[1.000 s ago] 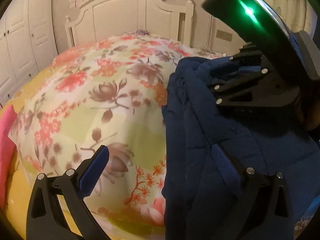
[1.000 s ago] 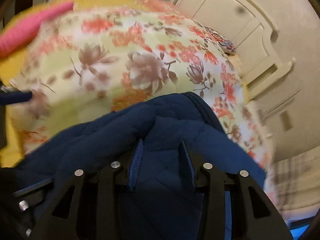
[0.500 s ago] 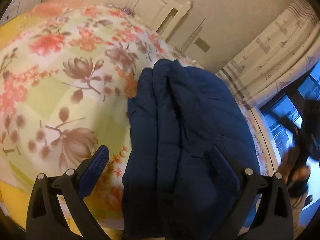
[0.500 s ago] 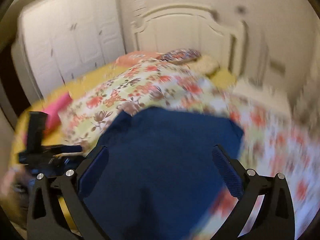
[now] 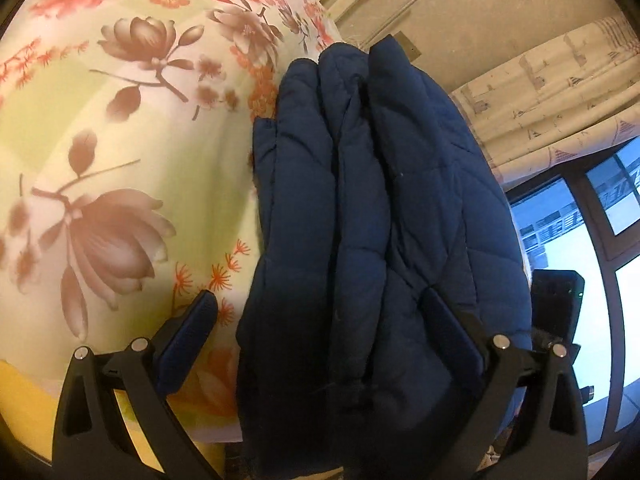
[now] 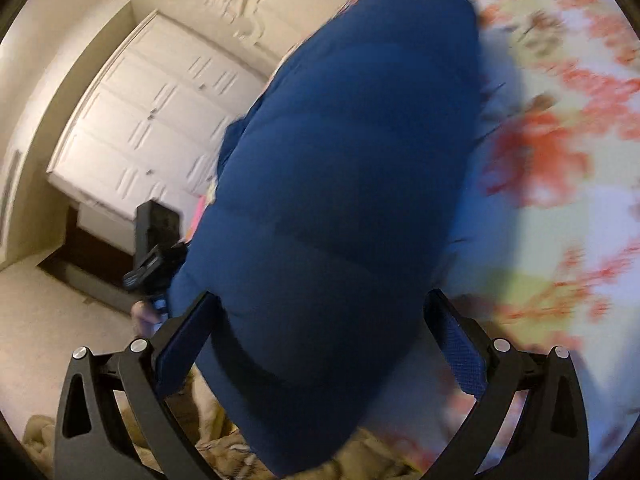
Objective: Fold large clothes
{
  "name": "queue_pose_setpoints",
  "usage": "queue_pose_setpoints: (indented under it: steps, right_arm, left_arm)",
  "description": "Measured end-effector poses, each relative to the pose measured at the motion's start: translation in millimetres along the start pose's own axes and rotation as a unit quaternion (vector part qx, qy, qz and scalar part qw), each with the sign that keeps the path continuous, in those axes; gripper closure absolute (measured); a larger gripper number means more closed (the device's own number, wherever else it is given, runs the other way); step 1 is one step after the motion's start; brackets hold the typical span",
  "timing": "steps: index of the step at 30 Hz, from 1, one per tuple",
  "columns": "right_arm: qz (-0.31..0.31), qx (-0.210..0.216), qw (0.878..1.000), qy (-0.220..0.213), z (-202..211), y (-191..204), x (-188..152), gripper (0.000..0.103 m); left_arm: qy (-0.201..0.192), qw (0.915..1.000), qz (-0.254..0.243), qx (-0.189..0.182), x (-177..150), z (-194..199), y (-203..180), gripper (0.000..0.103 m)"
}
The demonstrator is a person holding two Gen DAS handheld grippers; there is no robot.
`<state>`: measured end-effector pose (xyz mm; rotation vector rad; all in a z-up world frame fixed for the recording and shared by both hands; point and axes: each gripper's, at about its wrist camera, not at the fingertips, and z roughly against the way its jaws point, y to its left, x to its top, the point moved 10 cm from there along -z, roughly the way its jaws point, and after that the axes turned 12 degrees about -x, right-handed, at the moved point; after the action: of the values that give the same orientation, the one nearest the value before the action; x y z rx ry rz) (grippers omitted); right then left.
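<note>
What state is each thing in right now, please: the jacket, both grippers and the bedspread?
Jacket: folded into stacked layers, lying on the bed, held by neither gripper.
Left gripper: open, jaws wide apart.
Right gripper: open, jaws wide apart.
Bedspread: spread flat over the bed.

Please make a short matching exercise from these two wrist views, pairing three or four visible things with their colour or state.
Things:
1. padded jacket
2. bedspread
3. left gripper
4. wardrobe doors

Descriptions:
A. white, panelled
B. open, jaws spread wide
C. dark blue, folded in layers on the bed
D. pale, with red and brown flowers

Pairs: 1-C, 2-D, 3-B, 4-A
</note>
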<state>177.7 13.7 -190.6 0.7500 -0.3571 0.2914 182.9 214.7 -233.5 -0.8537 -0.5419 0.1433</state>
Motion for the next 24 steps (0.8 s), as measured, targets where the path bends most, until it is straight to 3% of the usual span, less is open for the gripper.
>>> queue_pose_setpoints:
  steps: [3,4,5,6,7,11,14,18,24]
  right_arm:
    - [0.01,0.001,1.0,-0.03,0.6,4.6,0.5,0.005]
    - [0.02,-0.004,0.999,-0.041,2.7,6.8,-0.8,0.012]
    - [0.041,-0.016,0.997,-0.057,6.9,10.3,-3.4,0.018]
    - [0.055,-0.025,0.996,-0.069,9.0,13.9,-5.1,0.02]
    - [0.066,-0.034,0.994,-0.08,11.3,17.2,-6.4,0.024]
    - [0.102,-0.057,0.987,-0.112,18.7,28.7,-4.6,0.032]
    - [0.123,-0.072,0.979,-0.145,38.0,30.7,1.9,0.036]
    - [0.128,-0.092,0.969,-0.191,81.1,9.3,27.2,0.038]
    - [0.113,-0.15,0.952,-0.24,143.6,-60.1,105.9,0.038]
  left_arm:
    - [-0.002,0.9999,-0.009,-0.014,-1.2,-3.1,-2.3,0.005]
    - [-0.007,0.9996,-0.016,-0.021,-1.6,-2.6,-4.5,0.007]
    - [-0.012,0.9994,-0.026,-0.019,-0.9,-1.0,-4.7,0.015]
    - [-0.016,0.9981,-0.045,-0.04,-2.9,0.5,-14.4,0.048]
    - [-0.022,0.9968,-0.049,-0.06,-5.6,2.3,-22.0,0.051]
    - [-0.064,0.9948,-0.074,-0.029,-9.0,5.9,-32.0,0.063]
    - [-0.081,0.9919,-0.097,-0.014,-9.2,3.7,-52.7,0.067]
    - [-0.084,0.989,-0.117,-0.034,9.6,-25.6,-91.7,0.068]
    - [-0.076,0.9852,-0.13,-0.082,85.3,-116.2,-160.3,0.068]
